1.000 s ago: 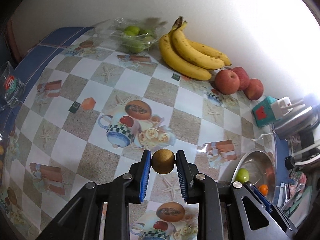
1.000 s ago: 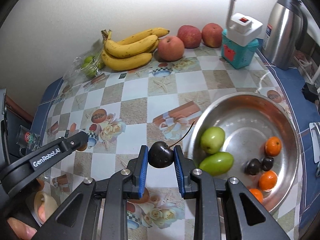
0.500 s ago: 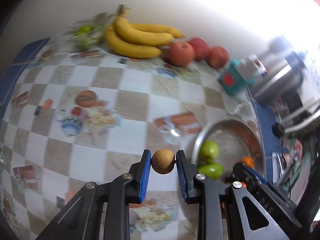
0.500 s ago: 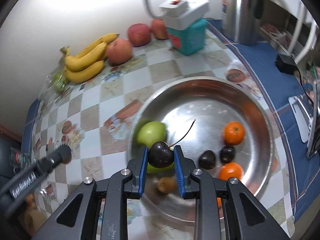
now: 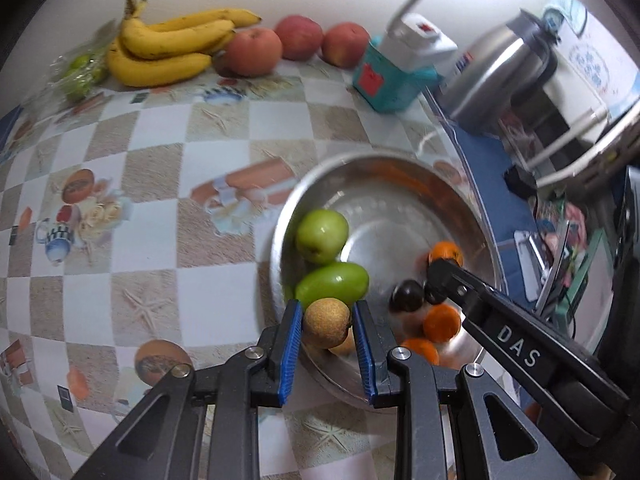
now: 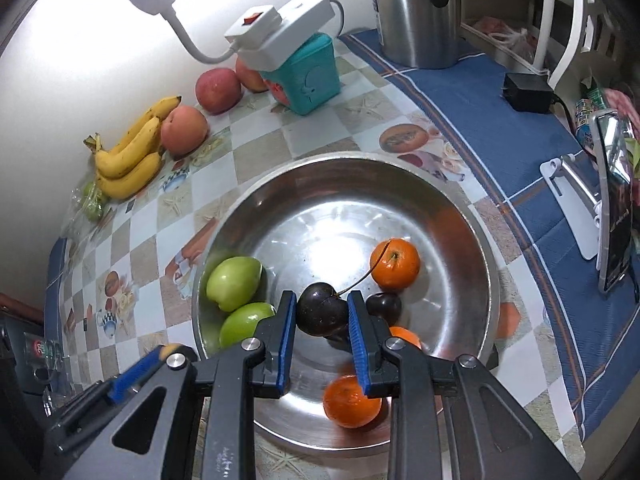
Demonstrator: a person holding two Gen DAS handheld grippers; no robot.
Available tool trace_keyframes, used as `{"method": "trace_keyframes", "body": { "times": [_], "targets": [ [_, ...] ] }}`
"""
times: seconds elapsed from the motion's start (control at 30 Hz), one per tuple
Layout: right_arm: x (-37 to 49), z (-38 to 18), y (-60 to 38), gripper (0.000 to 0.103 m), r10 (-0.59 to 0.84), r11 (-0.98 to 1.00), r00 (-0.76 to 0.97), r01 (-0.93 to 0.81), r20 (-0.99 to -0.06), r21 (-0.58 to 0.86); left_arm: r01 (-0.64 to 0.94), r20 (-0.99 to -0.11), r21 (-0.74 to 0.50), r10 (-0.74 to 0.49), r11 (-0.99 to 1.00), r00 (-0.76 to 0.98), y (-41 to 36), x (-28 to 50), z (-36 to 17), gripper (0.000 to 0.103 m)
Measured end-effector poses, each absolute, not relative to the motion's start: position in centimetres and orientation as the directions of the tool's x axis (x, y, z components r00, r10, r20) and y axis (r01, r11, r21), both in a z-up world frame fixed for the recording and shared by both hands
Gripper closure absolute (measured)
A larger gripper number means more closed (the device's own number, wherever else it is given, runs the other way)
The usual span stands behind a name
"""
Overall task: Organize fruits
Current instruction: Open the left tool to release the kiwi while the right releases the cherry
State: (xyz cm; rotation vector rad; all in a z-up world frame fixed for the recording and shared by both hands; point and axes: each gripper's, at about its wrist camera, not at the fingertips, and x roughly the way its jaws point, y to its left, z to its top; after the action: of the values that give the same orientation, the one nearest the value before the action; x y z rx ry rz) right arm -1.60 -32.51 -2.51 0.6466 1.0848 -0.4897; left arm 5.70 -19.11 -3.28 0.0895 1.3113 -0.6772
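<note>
My left gripper [image 5: 326, 322] is shut on a small brown round fruit [image 5: 326, 322] and hangs over the near-left rim of the steel bowl [image 5: 384, 164]. My right gripper [image 6: 322, 314] is shut on a dark cherry [image 6: 320, 312] with a long stem, above the middle of the same steel bowl [image 6: 348, 162]. Inside the bowl lie two green fruits [image 6: 234, 282], several small oranges [image 6: 394, 264] and dark cherries [image 6: 384, 306]. The right gripper [image 5: 436, 276] also shows in the left wrist view as a black arm reaching over the bowl.
Bananas [image 5: 168, 46], three red apples [image 5: 252, 50] and a bag of green fruit [image 5: 80, 72] line the wall. A teal box with a white power strip [image 6: 304, 68], a steel kettle [image 6: 416, 8] and a phone on a stand [image 6: 612, 196] are near the bowl.
Both grippers have swung right from above the checked tablecloth to above the bowl, each keeping its fruit. The views have rolled as they went.
</note>
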Motion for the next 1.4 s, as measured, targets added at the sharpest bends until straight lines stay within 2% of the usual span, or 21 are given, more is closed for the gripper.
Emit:
{"method": "trace_keyframes", "body": {
  "times": [0.43, 0.9, 1.0, 1.03, 1.17, 1.27, 1.4],
  "targets": [
    [-0.6, -4.4, -31.7, 0.075, 0.032, 0.733, 0.363, 0.625, -0.931, 0.268, 0.511, -0.927, -0.292, -0.371, 0.808, 0.056, -19.9, 5.3, -5.0, 0.075],
    [-0.4, -4.8, -31.5, 0.075, 0.049, 0.736, 0.347, 0.621, -0.937, 0.269, 0.509, -0.926, -0.298, -0.373, 0.807, 0.048, -20.1, 5.2, -5.3, 0.073],
    [-0.4, -4.7, -31.5, 0.073, 0.046, 0.737, 0.344, 0.622, -0.938, 0.264, 0.495, -0.924, -0.314, -0.381, 0.81, 0.037, -19.9, 5.4, -5.4, 0.073],
    [-0.4, -4.6, -31.6, 0.069, 0.044, 0.736, 0.345, 0.623, -0.937, 0.264, 0.492, -0.922, -0.321, -0.386, 0.809, 0.032, -19.9, 5.4, -5.4, 0.073],
    [-0.5, -4.3, -31.7, 0.066, 0.037, 0.733, 0.355, 0.625, -0.934, 0.267, 0.49, -0.921, -0.324, -0.388, 0.81, 0.033, -19.8, 5.3, -5.1, 0.071],
    [-0.5, -4.2, -31.8, 0.066, 0.033, 0.73, 0.359, 0.628, -0.933, 0.268, 0.486, -0.919, -0.327, -0.393, 0.81, 0.036, -19.7, 5.4, -4.9, 0.064],
    [-0.6, -4.0, -31.9, 0.066, 0.03, 0.726, 0.364, 0.633, -0.931, 0.27, 0.473, -0.918, -0.33, -0.394, 0.817, 0.039, -19.3, 5.8, -4.8, 0.064]
  ]
}}
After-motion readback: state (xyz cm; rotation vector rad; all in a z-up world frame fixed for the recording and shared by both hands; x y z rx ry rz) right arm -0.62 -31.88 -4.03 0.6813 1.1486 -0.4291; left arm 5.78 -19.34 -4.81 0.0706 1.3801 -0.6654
